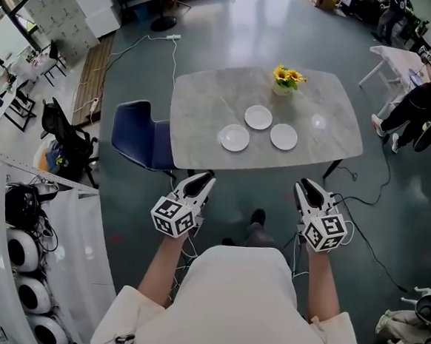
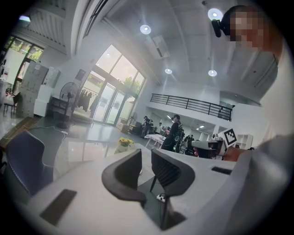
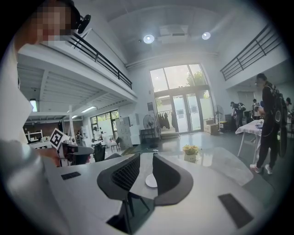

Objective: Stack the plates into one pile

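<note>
Three white plates lie apart on the grey marble table [image 1: 206,104]: a left plate [image 1: 234,138], a middle far plate [image 1: 258,117] and a right plate [image 1: 284,136]. Both grippers hang in front of the table's near edge, short of it and apart from the plates. My left gripper [image 1: 204,180] is open with nothing between its fingers, as the left gripper view [image 2: 146,158] also shows. My right gripper [image 1: 304,185] is open and empty too. In the right gripper view [image 3: 146,160] one plate [image 3: 151,181] shows through the gap, far off on the table.
A pot of yellow flowers [image 1: 286,78] stands at the table's far side. A blue chair [image 1: 140,133] sits at the table's left edge. A cable [image 1: 360,216] runs over the floor at right. People and a white table [image 1: 402,60] are far right.
</note>
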### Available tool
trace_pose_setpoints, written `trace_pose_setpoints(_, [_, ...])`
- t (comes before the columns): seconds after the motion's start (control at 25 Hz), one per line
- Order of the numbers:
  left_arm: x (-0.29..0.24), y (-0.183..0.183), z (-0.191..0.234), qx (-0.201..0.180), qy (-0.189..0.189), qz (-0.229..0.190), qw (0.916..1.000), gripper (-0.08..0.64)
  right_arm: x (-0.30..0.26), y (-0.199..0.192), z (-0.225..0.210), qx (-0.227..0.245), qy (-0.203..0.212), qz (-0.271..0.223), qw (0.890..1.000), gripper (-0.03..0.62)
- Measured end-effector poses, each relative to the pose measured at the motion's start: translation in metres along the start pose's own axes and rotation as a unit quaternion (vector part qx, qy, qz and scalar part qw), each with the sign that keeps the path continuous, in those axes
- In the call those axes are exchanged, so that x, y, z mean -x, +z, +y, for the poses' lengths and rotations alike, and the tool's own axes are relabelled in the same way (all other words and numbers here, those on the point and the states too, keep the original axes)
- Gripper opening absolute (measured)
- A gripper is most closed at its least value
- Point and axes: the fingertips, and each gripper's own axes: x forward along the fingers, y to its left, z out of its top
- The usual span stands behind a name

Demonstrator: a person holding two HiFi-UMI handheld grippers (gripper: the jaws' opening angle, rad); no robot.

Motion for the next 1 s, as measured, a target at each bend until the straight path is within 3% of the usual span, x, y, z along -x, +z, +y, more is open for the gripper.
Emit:
trace_pose_setpoints(0.28, [-0.033, 0.017, 0.007, 0.01, 0.012, 0.005, 0.9999, 0.072, -0.025, 0.017, -0.028, -0.007, 0.012, 0.007, 1.0, 0.106])
trace_pose_setpoints(0.56, [-0.066, 0.005, 0.027, 0.013, 0.016, 0.016, 0.9997, 0.072, -0.061, -0.003, -0.052, -0.019, 0.023, 0.019, 0.999, 0.106])
trace_pose_setpoints(1.0, [-0.151, 0.022, 0.057, 0.022, 0.034, 0.025, 0.9989, 0.072, -0.141, 0.007, -0.116, -0.017, 0.056, 0.048, 0.997, 0.106])
